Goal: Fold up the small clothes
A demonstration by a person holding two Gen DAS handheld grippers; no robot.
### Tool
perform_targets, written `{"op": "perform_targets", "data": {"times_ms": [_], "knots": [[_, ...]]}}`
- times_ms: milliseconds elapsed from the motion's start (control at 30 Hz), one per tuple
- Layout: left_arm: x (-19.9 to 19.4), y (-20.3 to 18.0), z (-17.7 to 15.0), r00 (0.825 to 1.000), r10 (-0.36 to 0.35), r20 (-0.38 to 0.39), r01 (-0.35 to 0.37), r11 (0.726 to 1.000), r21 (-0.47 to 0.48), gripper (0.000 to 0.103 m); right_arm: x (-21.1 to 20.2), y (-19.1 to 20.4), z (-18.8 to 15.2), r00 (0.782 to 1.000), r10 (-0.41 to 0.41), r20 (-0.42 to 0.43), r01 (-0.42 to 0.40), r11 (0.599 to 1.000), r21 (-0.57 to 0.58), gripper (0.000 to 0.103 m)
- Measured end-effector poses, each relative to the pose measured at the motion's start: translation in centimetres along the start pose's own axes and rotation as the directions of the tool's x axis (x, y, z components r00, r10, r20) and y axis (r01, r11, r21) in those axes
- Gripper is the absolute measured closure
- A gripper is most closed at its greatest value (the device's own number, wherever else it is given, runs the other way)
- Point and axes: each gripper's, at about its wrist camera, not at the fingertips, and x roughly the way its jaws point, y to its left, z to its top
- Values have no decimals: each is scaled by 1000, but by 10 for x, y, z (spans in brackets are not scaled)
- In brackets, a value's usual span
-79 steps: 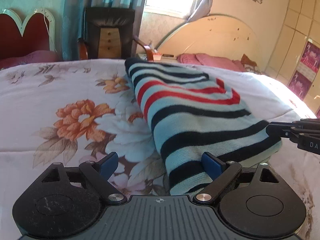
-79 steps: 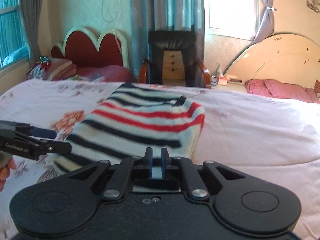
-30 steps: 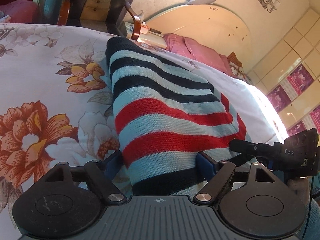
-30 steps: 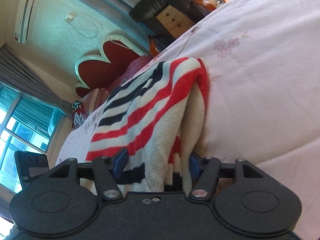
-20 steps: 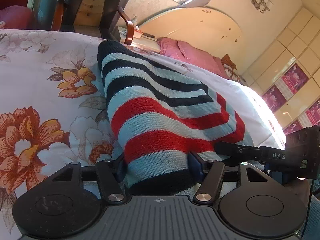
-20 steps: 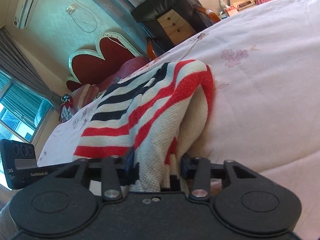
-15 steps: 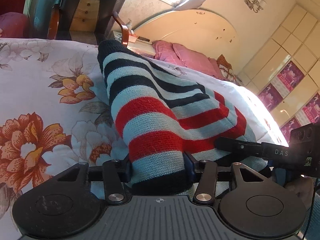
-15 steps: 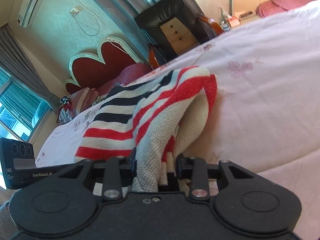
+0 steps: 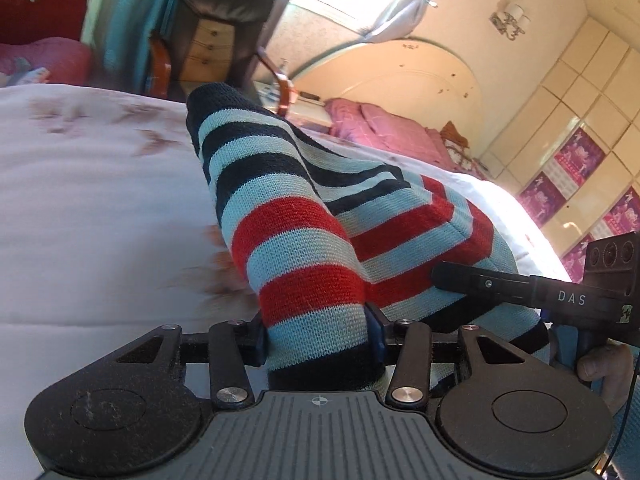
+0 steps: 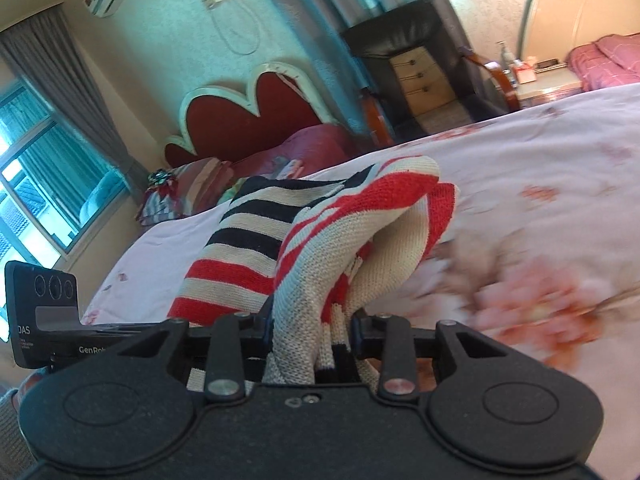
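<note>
A striped knit sweater (image 9: 304, 240), pale with navy and red bands, is lifted off the floral bedspread (image 9: 100, 208). My left gripper (image 9: 318, 334) is shut on its near hem at one corner. My right gripper (image 10: 312, 334) is shut on the bunched hem (image 10: 304, 292) at the other corner. The sweater hangs folded between the two grippers, its far end raised. The right gripper also shows in the left wrist view (image 9: 520, 286), touching the sweater's right edge. The left gripper body shows at the left of the right wrist view (image 10: 44, 316).
A black armchair (image 9: 216, 36) with wooden arms and a small drawer unit stand beyond the bed. A red headboard (image 10: 256, 120) and pillows are at the far left. A second bed with pink bedding (image 9: 384, 132) lies to the right, with wardrobes behind.
Both grippers closed on the sweater's near edge and lifted it. The sweater rose off the bedspread and bunched between the jaws; both views tilted upward.
</note>
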Motion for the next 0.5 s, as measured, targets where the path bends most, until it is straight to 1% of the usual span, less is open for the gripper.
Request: {"op": "perform_targets", "data": {"times_ms": [133,267,367,500], "knots": [[-45,45,-8,999,42,9,-42,999,-16,57,37,45,-15,999,49,-14,-49,999,8,70],[-74,85,-20,998,65,14,-64,997,-42,57,67,81,-25,996,80,-33,-80,997,-2,70],[-84,107,-30,998,67,10,-67,996,-66,57,83,98,-33,994,95,-48,-95,995,7,70],[-83,125,-42,998,65,-3,-65,994,-85,57,97,110,-42,993,95,-76,-95,995,6,70]]}}
